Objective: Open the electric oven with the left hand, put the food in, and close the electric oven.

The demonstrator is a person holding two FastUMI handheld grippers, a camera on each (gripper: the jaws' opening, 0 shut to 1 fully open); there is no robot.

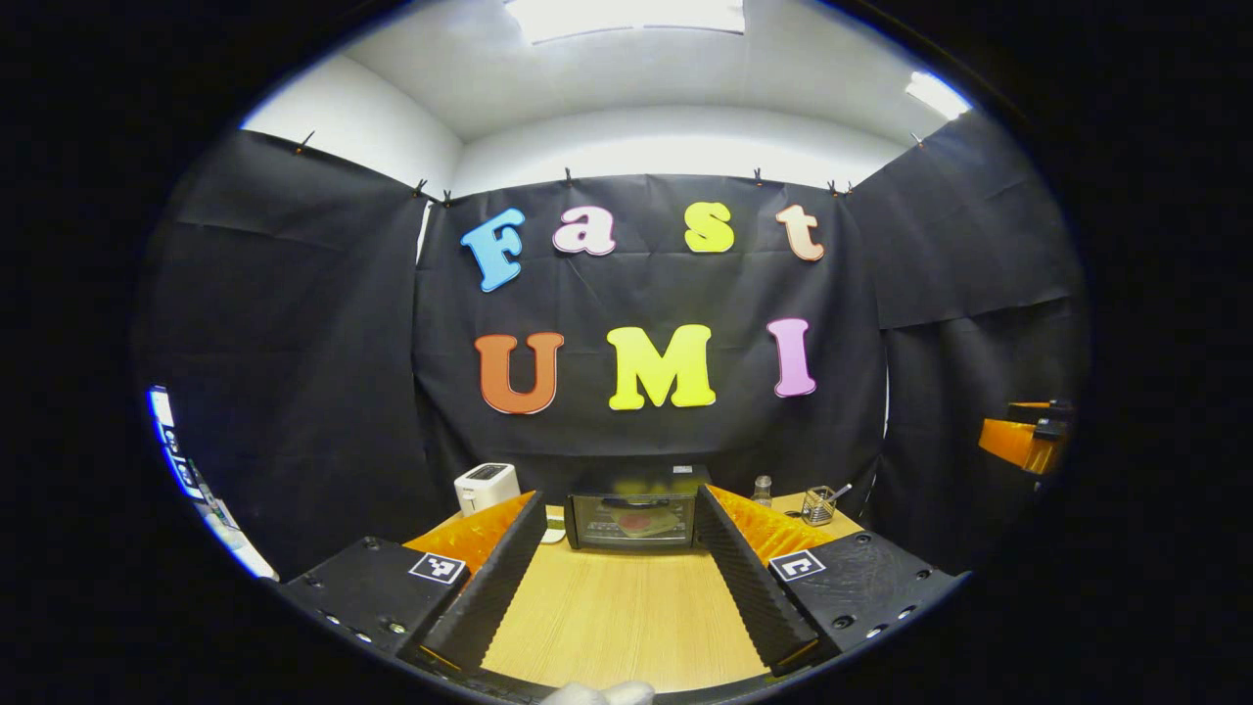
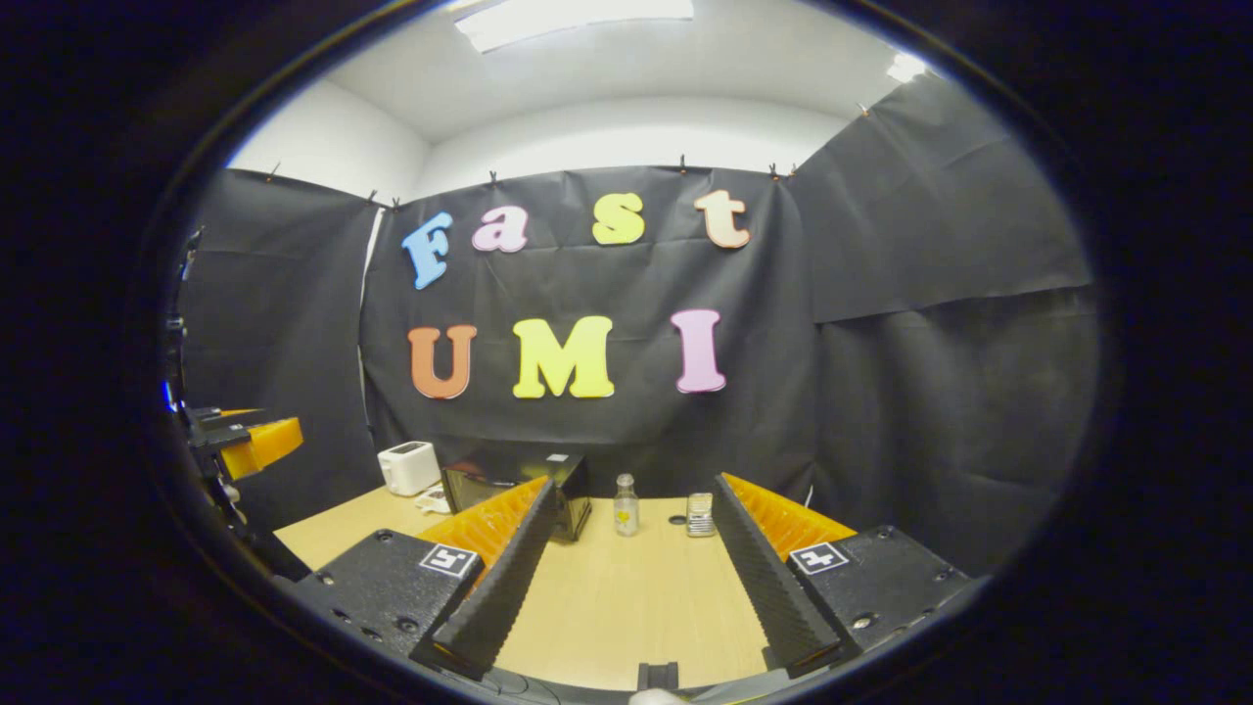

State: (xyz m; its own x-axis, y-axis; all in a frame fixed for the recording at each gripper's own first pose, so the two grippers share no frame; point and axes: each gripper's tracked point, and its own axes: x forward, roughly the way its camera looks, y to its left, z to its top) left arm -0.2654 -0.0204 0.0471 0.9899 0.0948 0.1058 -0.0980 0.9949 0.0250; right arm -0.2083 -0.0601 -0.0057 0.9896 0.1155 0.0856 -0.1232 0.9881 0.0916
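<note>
Two hand-held claws are hovering above a light wooden table (image 1: 626,607) in a black-draped booth, both facing the electric oven (image 1: 634,519) that is standing at the table's far edge against the cloth wall. In the left gripper view, the left claw (image 1: 621,548) is hanging released, its ribbed black fingers (image 1: 489,587) spread wide with nothing between them, and the oven is sitting straight ahead with its glass door shut and something reddish, likely the food (image 1: 638,522), showing dimly behind the glass. A white toaster (image 1: 487,487) is standing just left of the oven, while a small glass bottle (image 1: 762,489) and a wire holder (image 1: 818,505) are standing to the oven's right. In the right gripper view, the right claw (image 2: 626,558) is likewise hanging open and empty, well to the right of the oven (image 2: 519,490), with the bottle (image 2: 626,505) between its fingers farther off on the table.
</note>
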